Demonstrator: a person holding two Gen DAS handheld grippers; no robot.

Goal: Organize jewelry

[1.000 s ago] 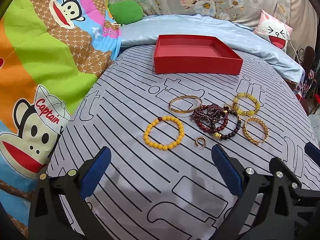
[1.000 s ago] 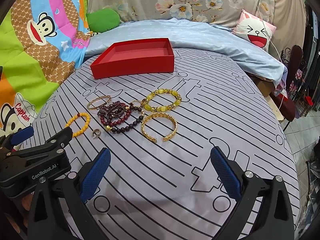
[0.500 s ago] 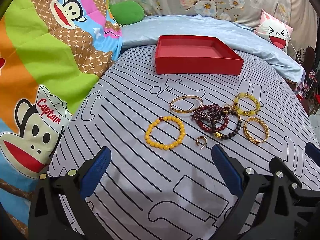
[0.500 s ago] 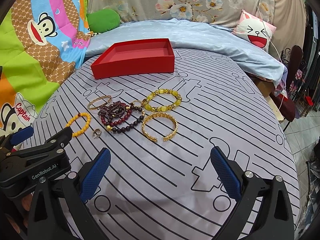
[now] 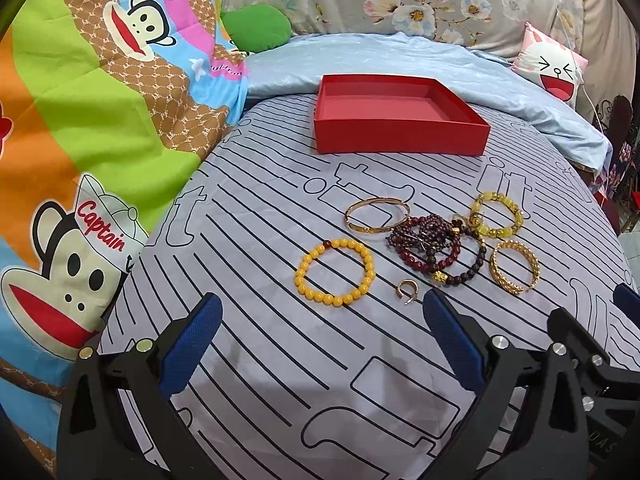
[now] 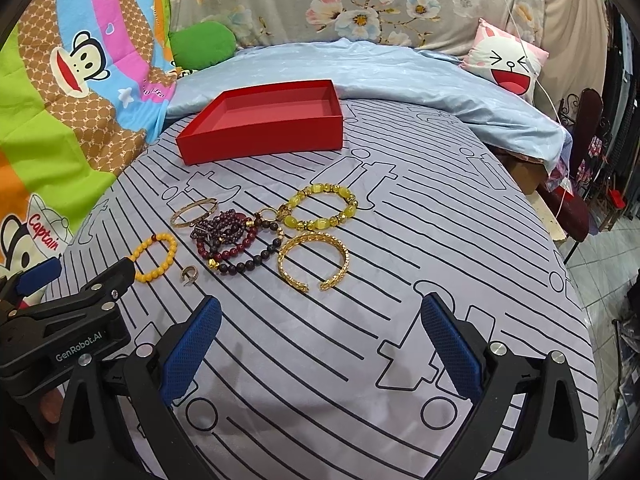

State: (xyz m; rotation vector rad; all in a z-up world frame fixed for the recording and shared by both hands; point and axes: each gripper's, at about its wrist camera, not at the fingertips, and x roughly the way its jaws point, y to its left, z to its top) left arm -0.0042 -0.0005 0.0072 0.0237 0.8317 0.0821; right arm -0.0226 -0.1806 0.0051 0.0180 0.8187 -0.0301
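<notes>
My left hand-held gripper [image 5: 318, 342] hangs low over the grey bedsheet with black line print [image 5: 280, 380], its blue-padded fingers spread wide apart and holding nothing. My right hand-held gripper [image 6: 320, 344] does the same just to its right, fingers equally wide and empty.

Just ahead of my left fingers lies a small gold open ring [image 5: 407, 291], and slightly left of it a yellow round-bead bracelet [image 5: 335, 272]. Ahead of my right fingers sits a gold woven open cuff [image 6: 313, 265]. Between the cuff and the yellow beads is a tangle of dark red and maroon bead bracelets [image 6: 236, 244], touching one another. Beyond the tangle rest a thin plain gold bangle [image 5: 377, 215] on the left and a pale yellow glassy-bead bracelet [image 6: 322, 212] on the right, the latter touching the tangle's edge.

Farther off, well apart from all the jewellery, stands an open shallow red cardboard box [image 5: 400, 136], nothing inside. Behind it lies a light blue quilt [image 6: 400, 76].
</notes>
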